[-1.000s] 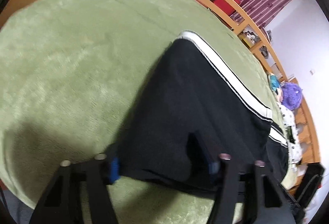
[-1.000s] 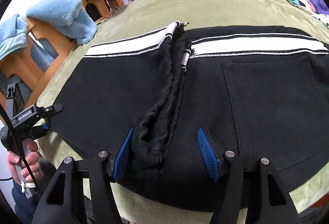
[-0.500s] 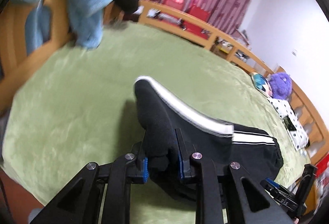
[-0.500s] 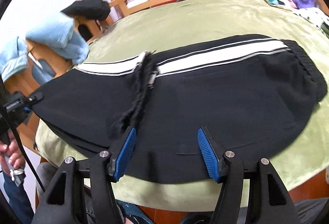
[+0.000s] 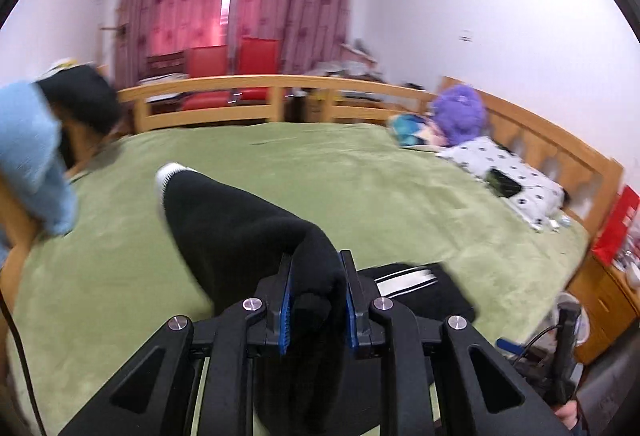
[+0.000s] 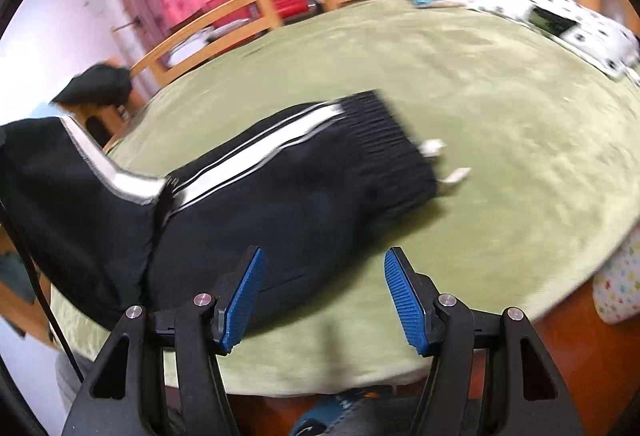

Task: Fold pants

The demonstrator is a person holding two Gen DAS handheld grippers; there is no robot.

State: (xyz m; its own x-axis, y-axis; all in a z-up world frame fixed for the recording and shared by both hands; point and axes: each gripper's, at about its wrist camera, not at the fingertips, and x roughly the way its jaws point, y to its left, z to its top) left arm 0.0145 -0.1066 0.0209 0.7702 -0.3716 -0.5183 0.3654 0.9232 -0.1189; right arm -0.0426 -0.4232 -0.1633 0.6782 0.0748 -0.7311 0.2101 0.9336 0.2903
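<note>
Black pants [image 6: 280,204] with white side stripes lie on the green bed cover [image 6: 500,124]. My left gripper [image 5: 318,296] is shut on a bunch of the black pants fabric [image 5: 240,228] and holds that end lifted off the bed; the lifted end shows at the left of the right wrist view [image 6: 60,172]. My right gripper [image 6: 322,296] is open and empty, near the bed's front edge, just in front of the pants. The ribbed waistband [image 6: 392,148] rests flat with white drawstring tips beside it.
A wooden rail [image 5: 280,84] runs around the bed. A spotted pillow [image 5: 512,180] with a phone on it and a purple plush toy [image 5: 460,112] lie at the far right. Blue towels [image 5: 28,156] and a black garment [image 5: 80,100] hang at the left.
My left gripper closed on the pants edge and lifted it up and rightward. My right gripper drew back from the pants and stayed open.
</note>
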